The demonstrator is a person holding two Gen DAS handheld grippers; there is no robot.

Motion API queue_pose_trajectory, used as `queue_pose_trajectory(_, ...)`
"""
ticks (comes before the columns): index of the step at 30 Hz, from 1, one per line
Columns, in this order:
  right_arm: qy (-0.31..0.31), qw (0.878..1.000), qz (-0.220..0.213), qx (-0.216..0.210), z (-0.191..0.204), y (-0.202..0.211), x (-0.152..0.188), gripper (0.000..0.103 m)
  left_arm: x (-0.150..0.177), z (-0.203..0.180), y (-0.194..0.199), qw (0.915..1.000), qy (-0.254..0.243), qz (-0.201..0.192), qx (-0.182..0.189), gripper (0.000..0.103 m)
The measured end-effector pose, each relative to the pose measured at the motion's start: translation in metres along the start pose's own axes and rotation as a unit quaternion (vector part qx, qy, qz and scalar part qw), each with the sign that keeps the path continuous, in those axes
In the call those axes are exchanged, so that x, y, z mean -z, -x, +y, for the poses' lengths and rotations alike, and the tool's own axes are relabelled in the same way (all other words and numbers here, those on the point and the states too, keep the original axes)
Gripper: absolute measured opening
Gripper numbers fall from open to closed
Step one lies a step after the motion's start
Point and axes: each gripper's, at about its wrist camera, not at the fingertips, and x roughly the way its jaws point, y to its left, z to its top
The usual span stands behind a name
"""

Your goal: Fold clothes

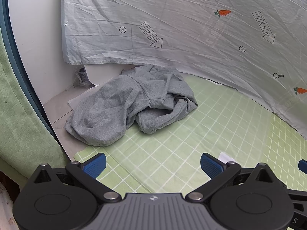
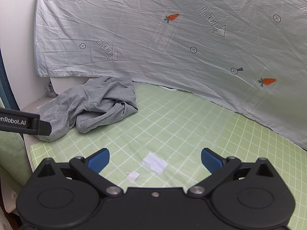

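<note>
A crumpled grey garment (image 1: 126, 105) lies in a heap at the far left corner of the green checked cloth (image 1: 191, 134), partly hanging over its edge. The right wrist view shows the same grey garment (image 2: 90, 105) at the left. My left gripper (image 1: 153, 164) is open, well short of the heap, with nothing between its blue pads. My right gripper (image 2: 155, 160) is open too, hovering over the green checked cloth (image 2: 191, 124) above two white paper scraps (image 2: 154, 162). The left gripper's black side (image 2: 25, 123) enters the right wrist view from the left.
A pale sheet (image 1: 191, 28) printed with carrots and arrows hangs behind the work surface. A white wall (image 1: 38, 38) and a green curtain (image 1: 19, 115) stand at the left. A blue pad of the right gripper (image 1: 302, 165) shows at the right edge.
</note>
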Motion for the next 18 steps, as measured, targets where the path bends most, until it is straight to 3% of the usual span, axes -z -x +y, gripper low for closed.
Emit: queue_pose_trajectory(18, -0.003, 1.000, -0.001, 0.003, -0.0003, 0.0012, 0.0009, 0.103, -0.0024, -0.0020, -0.0004, 1.0000, -0.002, 0.002, 0.002, 0.103)
